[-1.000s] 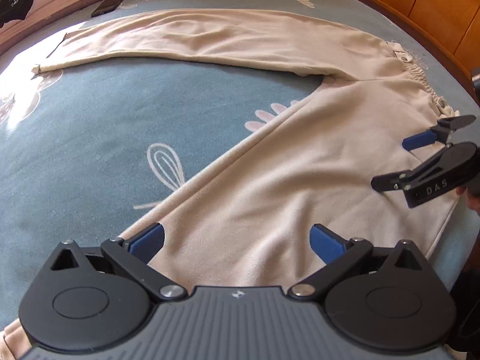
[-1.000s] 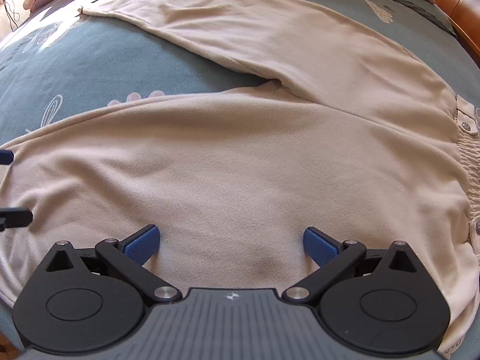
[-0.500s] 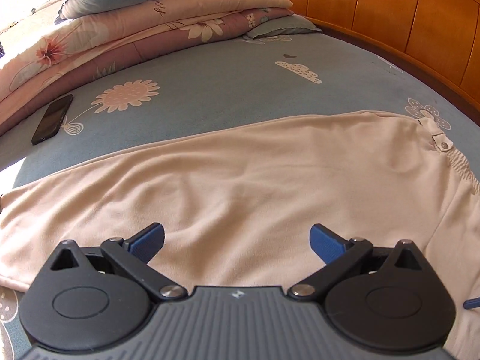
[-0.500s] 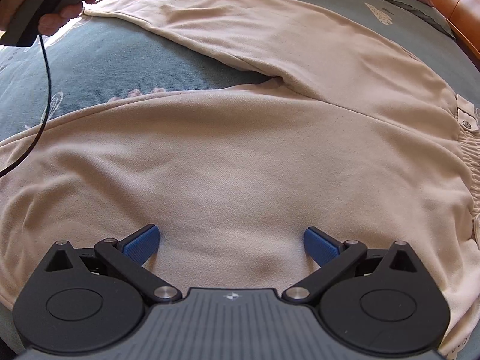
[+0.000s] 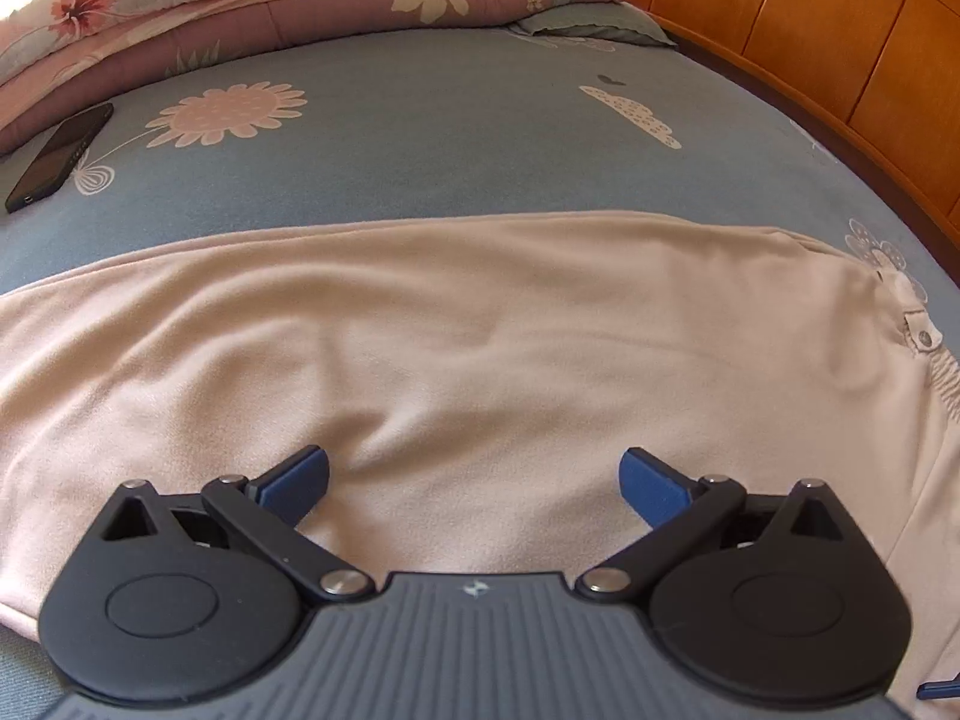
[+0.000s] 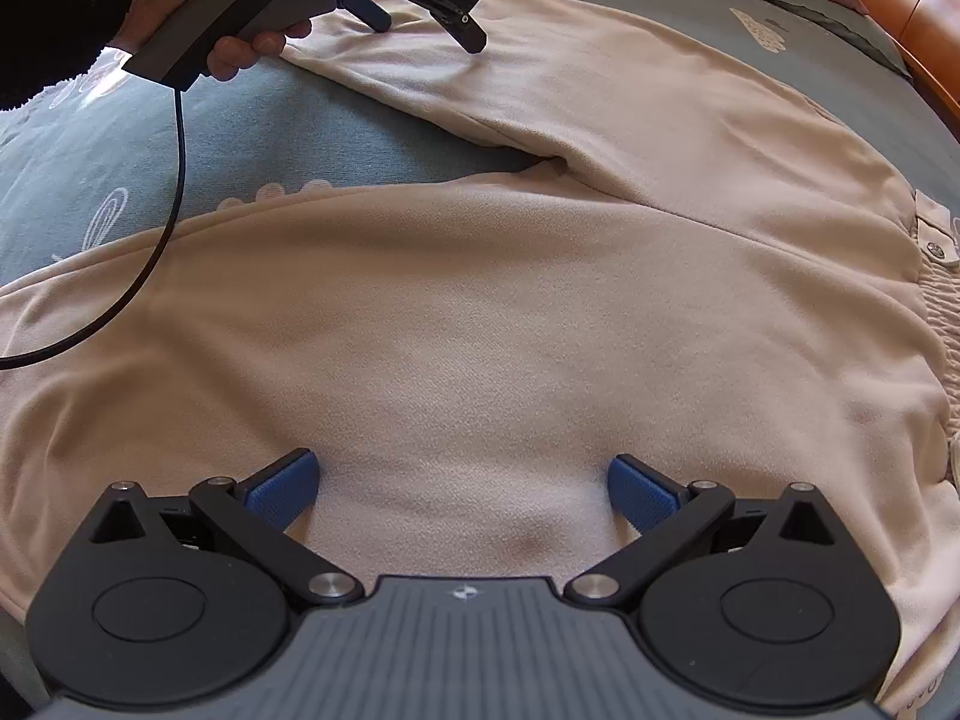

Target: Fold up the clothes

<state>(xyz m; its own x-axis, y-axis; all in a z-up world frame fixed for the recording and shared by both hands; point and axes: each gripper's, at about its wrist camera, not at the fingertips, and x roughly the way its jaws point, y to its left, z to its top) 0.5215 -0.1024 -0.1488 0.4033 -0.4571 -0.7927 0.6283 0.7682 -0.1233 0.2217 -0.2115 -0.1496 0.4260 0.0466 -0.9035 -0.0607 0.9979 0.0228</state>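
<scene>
Since the earlier frames, the left gripper [image 5: 474, 474] has travelled from the near trouser leg to the far one and has come in low over its cloth. The cream trousers [image 6: 510, 312] lie spread flat on the blue flowered bedsheet [image 5: 420, 138], both legs running to the left of the frame and the waistband [image 6: 933, 300] at the right edge. In the left wrist view the far leg [image 5: 450, 330] fills the middle of the frame; the left gripper's blue pads [image 5: 297, 483] stand wide apart with nothing between them, low over or perhaps touching the fabric. In the right wrist view the right gripper [image 6: 462, 489] is likewise spread wide and empty, over the near leg close to the seat. At upper left of that view a hand [image 6: 240, 12] in a dark sleeve holds the left gripper's grey handle, its cable [image 6: 162, 228] looping down. Beyond the trousers, a black phone [image 5: 57, 156] lies at left, folded quilts [image 5: 270, 6] at top, and a wooden headboard [image 5: 840, 42] at upper right.
</scene>
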